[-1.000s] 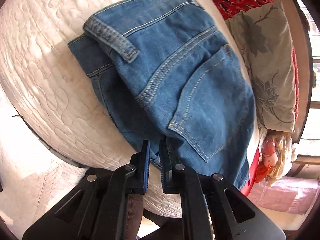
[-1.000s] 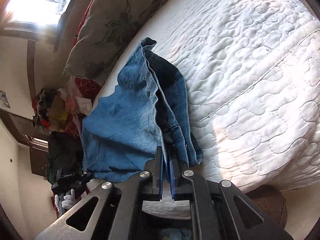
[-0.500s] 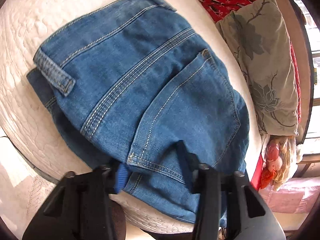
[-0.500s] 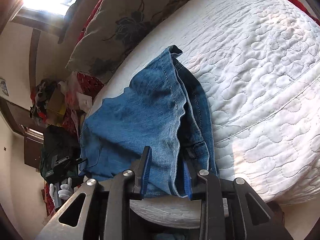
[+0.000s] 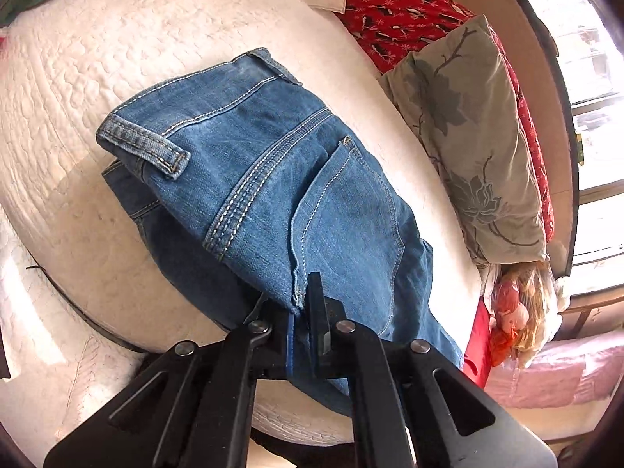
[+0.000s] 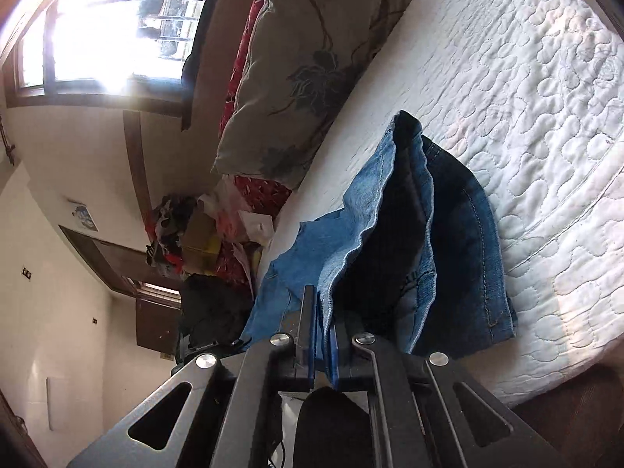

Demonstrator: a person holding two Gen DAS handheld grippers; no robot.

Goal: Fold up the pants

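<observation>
Pinching denim, the left gripper (image 5: 302, 304) clamps the jeans (image 5: 273, 179) at six o'clock. The right gripper (image 6: 323, 323) grips their edge on the quilt (image 6: 526, 97), pillow (image 6: 312, 58) at eleven.

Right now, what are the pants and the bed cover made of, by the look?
Pants: blue denim, faded matte, going by the pale contrast topstitching, patch pocket and belt loop. Bed cover: white quilted fabric, probably cotton or a blend; puffy stitched wavy pattern, matte. Fibre itself can't be confirmed.
</observation>
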